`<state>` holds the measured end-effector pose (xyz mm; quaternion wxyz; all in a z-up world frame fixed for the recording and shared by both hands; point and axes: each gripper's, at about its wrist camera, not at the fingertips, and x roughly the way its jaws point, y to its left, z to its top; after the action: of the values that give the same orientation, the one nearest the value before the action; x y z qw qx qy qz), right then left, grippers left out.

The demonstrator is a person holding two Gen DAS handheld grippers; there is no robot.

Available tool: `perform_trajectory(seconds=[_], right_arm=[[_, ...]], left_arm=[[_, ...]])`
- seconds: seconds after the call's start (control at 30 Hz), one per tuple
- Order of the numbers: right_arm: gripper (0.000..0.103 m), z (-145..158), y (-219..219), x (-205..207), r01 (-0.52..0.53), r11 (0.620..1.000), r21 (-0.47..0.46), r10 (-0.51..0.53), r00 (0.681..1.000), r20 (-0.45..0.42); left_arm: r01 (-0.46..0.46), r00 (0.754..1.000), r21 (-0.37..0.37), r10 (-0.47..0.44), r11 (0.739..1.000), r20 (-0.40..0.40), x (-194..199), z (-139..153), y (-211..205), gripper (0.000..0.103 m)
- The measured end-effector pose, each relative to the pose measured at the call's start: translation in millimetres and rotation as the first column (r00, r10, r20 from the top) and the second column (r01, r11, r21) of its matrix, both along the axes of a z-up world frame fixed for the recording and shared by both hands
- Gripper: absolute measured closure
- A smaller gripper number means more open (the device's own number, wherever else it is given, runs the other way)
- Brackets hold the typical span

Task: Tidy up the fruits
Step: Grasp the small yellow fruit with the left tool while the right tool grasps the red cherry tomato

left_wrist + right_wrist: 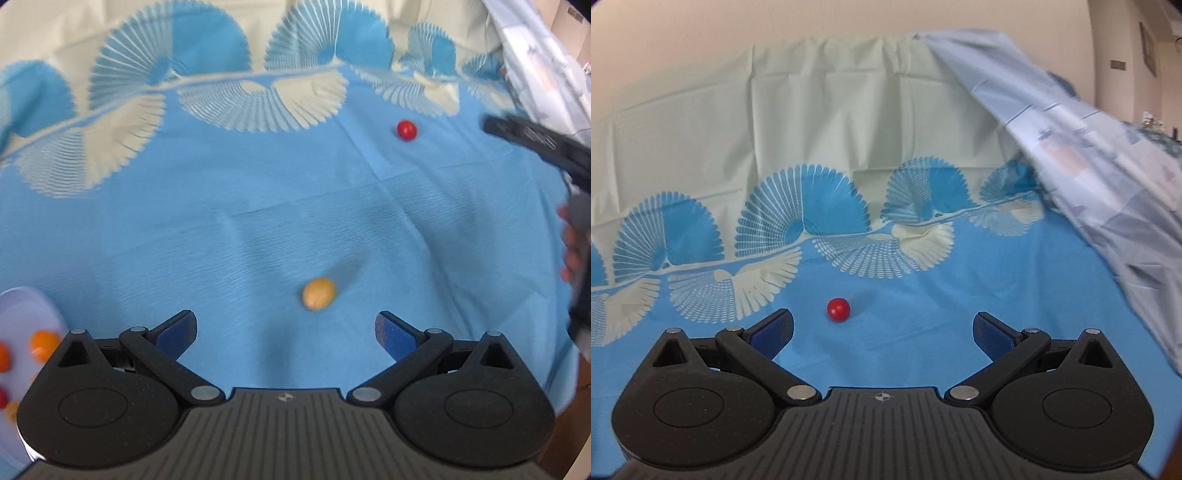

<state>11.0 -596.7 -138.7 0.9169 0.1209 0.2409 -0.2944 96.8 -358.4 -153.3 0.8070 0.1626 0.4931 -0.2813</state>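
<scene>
A small yellow-tan fruit (319, 294) lies on the blue cloth just ahead of my left gripper (286, 332), which is open and holds nothing. Farther off to the right sits a small round red fruit (406, 129). A pale plate (26, 314) at the lower left edge holds orange and red fruits (43, 343). In the right wrist view the same red fruit (838, 310) rests slightly ahead and left of centre of my right gripper (882, 330), open and empty. The right gripper's dark body (535, 144) shows at the left view's right edge, with a hand (570, 247) below it.
The blue cloth (923, 295) with white fan patterns covers the surface and rises cream-coloured at the back. A pale patterned sheet (1089, 147) drapes down along the right side. A wall stands behind it.
</scene>
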Motion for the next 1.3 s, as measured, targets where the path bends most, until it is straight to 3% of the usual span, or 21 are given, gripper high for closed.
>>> perform_trajectory(seconds=[0.27, 0.37, 0.47, 0.53, 0.57, 0.6, 0.67, 0.77, 0.83, 1.03, 1.17, 1.23, 1.27, 1.3], right_arm=[[0.001, -84, -46, 117, -0.055, 0.995, 0.079, 0.061, 0.995, -0.077], [0.000, -110, -52, 135, -0.040, 0.995, 0.090, 0.049, 0.993, -0.107], [0.001, -111, -46, 136, -0.048, 0.998, 0.040, 0.052, 0.993, -0.105], [0.001, -110, -45, 132, -0.049, 0.998, 0.042, 0.053, 0.994, -0.094], [0.007, -108, -45, 130, -0.047, 0.998, 0.036, 0.050, 0.995, -0.089], [0.030, -106, -43, 128, -0.056, 0.998, 0.021, 0.058, 0.995, -0.076], [0.073, -101, -37, 129, -0.086, 0.996, -0.019, 0.084, 0.992, -0.090], [0.073, -96, -30, 126, -0.086, 0.996, -0.029, 0.082, 0.990, -0.119], [0.073, -88, -28, 115, -0.065, 0.998, 0.004, 0.065, 0.991, -0.115], [0.073, -26, 7, 46, -0.042, 0.998, 0.050, 0.043, 0.999, -0.010], [0.072, -7, 40, 12, -0.060, 0.996, 0.064, 0.059, 0.998, 0.002], [0.072, -10, 50, 4, -0.059, 0.996, 0.071, 0.061, 0.998, -0.016], [0.072, -14, 53, 1, -0.049, 0.996, 0.078, 0.052, 0.998, -0.030], [0.072, -17, 54, -2, -0.041, 0.995, 0.089, 0.044, 0.998, -0.037]], left_arm=[[-0.015, 1.000, 0.054, 0.016, 0.998, -0.017, 36, -60, -34, 0.000], [-0.002, 1.000, 0.043, 0.001, 0.999, 0.021, 38, -67, -35, 0.000], [0.016, 0.998, 0.029, -0.018, 0.999, 0.056, 35, -68, -33, 0.002], [0.014, 0.997, 0.007, -0.014, 1.000, 0.079, 31, -63, -29, 0.024], [0.032, 0.995, -0.003, -0.031, 0.999, 0.096, 27, -57, -28, 0.054], [0.057, 0.993, -0.003, -0.056, 0.998, 0.104, 25, -53, -28, 0.078], [0.055, 0.996, -0.016, -0.053, 0.998, 0.068, 27, -46, -24, 0.080], [0.027, 0.999, -0.019, -0.027, 0.999, 0.047, 28, -35, -15, 0.082], [0.008, 0.999, -0.022, -0.007, 1.000, 0.054, 27, -21, -5, 0.097], [-0.046, 0.993, -0.081, 0.054, 0.996, 0.106, 13, 34, 45, 0.097], [-0.035, 0.995, -0.110, 0.046, 0.993, 0.093, 5, 40, 67, 0.095], [-0.018, 0.997, -0.117, 0.026, 0.993, 0.073, 1, 32, 64, 0.090], [0.007, 0.997, -0.118, 0.002, 0.993, 0.076, -1, 28, 59, 0.083], [0.032, 0.997, -0.118, -0.023, 0.992, 0.076, -4, 24, 54, 0.067]])
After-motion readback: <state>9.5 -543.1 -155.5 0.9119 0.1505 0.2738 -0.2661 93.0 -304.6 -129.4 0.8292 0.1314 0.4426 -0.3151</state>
